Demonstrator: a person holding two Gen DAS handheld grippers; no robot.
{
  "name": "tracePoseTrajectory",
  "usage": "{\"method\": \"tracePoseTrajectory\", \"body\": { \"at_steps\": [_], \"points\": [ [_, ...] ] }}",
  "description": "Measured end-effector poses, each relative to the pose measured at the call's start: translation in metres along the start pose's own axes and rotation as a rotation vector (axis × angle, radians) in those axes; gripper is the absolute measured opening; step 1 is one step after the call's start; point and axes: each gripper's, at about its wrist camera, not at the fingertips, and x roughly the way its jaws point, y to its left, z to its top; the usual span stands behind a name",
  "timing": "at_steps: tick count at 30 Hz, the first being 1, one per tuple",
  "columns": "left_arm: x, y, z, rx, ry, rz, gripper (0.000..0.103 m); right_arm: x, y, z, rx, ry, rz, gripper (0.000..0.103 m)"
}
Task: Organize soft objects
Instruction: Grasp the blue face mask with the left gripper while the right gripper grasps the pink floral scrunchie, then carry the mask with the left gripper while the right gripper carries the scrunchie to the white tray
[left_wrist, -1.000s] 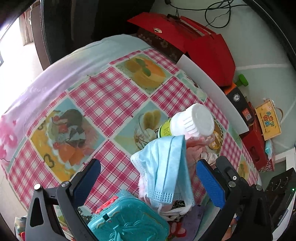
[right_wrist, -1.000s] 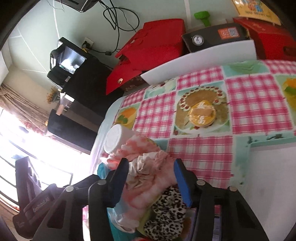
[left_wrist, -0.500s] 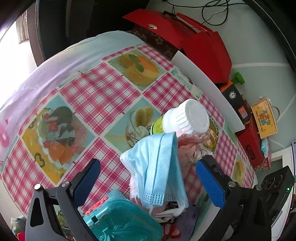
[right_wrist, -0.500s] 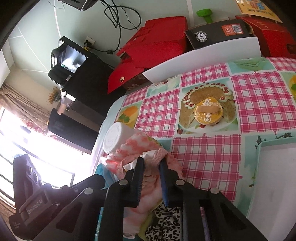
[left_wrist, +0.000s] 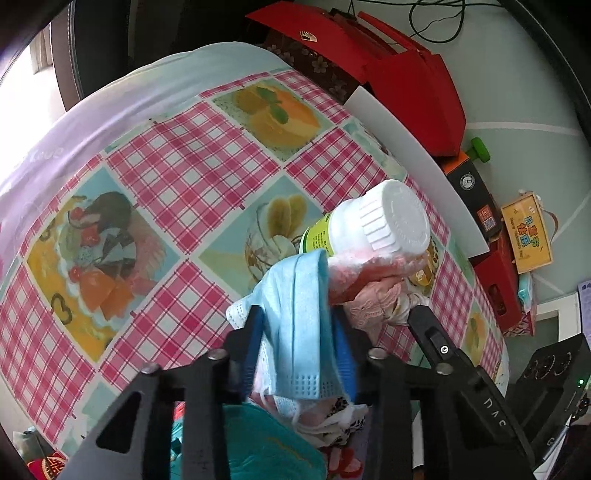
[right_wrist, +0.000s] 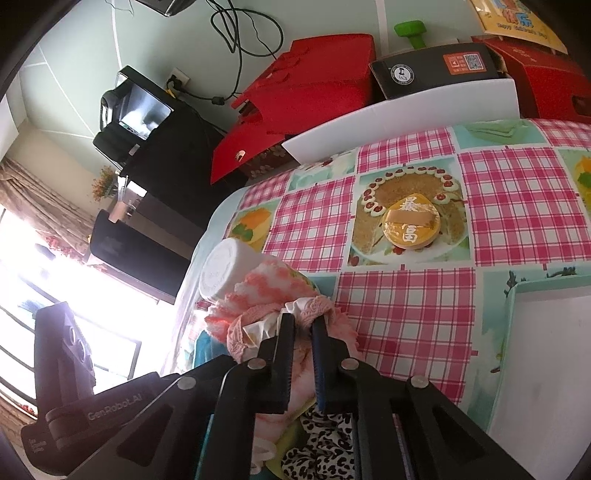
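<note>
My left gripper (left_wrist: 297, 332) is closing on the blue face mask (left_wrist: 299, 325) at lower centre, to lift it off the pile. My right gripper (right_wrist: 303, 325) pinches the pink lace cloth (right_wrist: 258, 321) beside the white bottle (right_wrist: 225, 266), holding the heap steady.

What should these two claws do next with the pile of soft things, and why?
Probably lift the blue face mask gently off the pile. The left claw is closing on it, the right claw already pinches the pink lacy cloth, and the white bottle leans on the heap.
</note>
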Motion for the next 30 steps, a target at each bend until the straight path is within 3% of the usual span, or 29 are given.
{"method": "tracePoseTrajectory", "body": {
  "at_steps": [10,30],
  "points": [
    [-0.017,0.009,0.002,-0.033,-0.051,-0.045,0.016,-0.007,0.005,0.001,-0.011,-0.017,0.01,0.007],
    [-0.04,0.015,0.005,-0.049,-0.142,-0.084,0.013,-0.043,0.036,0.007,-0.07,-0.099,0.079,0.005]
  ]
}}
